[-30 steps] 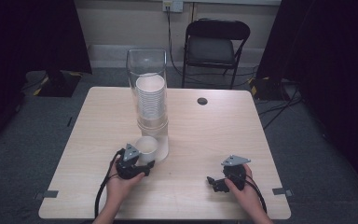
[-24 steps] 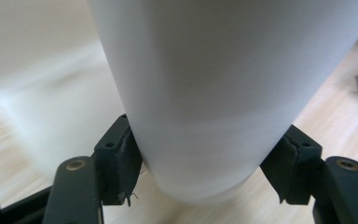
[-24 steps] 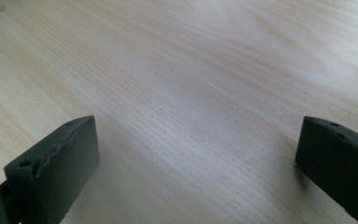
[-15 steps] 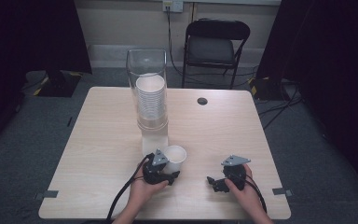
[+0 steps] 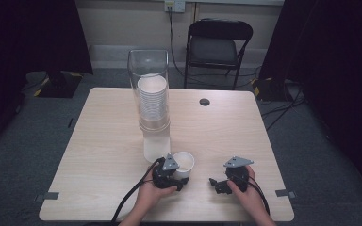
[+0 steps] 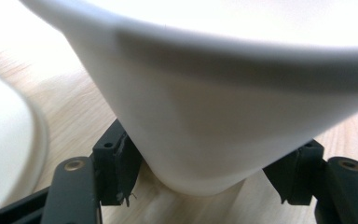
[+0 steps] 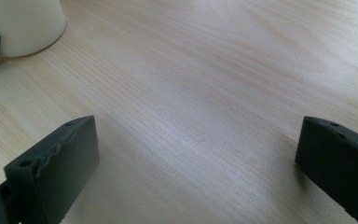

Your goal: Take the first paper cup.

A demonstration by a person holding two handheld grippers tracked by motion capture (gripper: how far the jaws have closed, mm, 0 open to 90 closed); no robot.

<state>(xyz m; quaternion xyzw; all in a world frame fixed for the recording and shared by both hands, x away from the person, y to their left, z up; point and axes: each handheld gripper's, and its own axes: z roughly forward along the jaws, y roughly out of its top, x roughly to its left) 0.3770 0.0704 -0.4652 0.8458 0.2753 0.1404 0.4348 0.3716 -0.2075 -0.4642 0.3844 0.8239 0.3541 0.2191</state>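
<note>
Our left gripper [image 5: 178, 176] grips a white cup [image 5: 184, 162] near its base, a jaw on each side, and the cup stands upright on the table [image 5: 99, 155]. Our right gripper [image 5: 217, 184] rests beside it with jaws apart and holds nothing. Behind the cup stands a clear dispenser [image 5: 150, 94] with stacked cups.

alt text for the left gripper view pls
A white paper cup looms close to the camera, its base clamped between two black jaws just above a light wooden table. A pale curved edge shows at left.
</note>
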